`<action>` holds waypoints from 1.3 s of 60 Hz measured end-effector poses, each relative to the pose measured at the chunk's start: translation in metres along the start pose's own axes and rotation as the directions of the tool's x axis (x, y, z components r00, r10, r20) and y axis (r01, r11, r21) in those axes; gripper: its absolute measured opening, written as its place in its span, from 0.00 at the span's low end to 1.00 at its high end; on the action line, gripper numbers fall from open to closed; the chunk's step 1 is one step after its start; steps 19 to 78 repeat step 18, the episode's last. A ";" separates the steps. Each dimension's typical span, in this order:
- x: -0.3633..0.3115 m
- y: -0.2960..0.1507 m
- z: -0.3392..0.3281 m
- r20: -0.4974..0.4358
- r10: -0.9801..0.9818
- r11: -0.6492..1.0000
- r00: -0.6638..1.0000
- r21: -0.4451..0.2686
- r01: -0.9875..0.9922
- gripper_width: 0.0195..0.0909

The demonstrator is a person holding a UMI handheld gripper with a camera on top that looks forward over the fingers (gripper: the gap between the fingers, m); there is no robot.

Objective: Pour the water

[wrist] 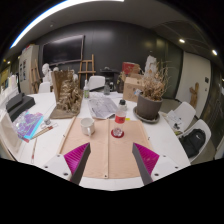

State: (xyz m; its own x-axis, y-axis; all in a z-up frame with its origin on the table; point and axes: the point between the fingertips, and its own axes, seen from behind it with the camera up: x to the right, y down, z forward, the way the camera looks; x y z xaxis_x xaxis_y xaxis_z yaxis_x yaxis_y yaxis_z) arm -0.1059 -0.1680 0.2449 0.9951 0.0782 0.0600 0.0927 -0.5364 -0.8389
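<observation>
A clear water bottle (121,110) with a red cap and label stands upright at the far end of a tan mat (105,150). A small white cup (87,126) stands to its left on the mat's far corner. A small round red-rimmed thing (117,131), perhaps a lid or a low cup, lies just in front of the bottle. My gripper (112,166) hovers over the mat's near end, well short of all three. It is open: the magenta pads (146,158) stand wide apart with only bare mat between them.
The white table (170,140) also holds a potted dry plant (150,100) at the right, a wooden box of dried stems (68,95) at the left, papers (102,105) behind the bottle, and colourful booklets (30,125) and a black case (18,105) far left. White chairs (185,115) stand to the right.
</observation>
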 end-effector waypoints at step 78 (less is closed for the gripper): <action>-0.012 0.004 -0.014 -0.004 -0.002 1.000 1.000 0.009 0.002 0.93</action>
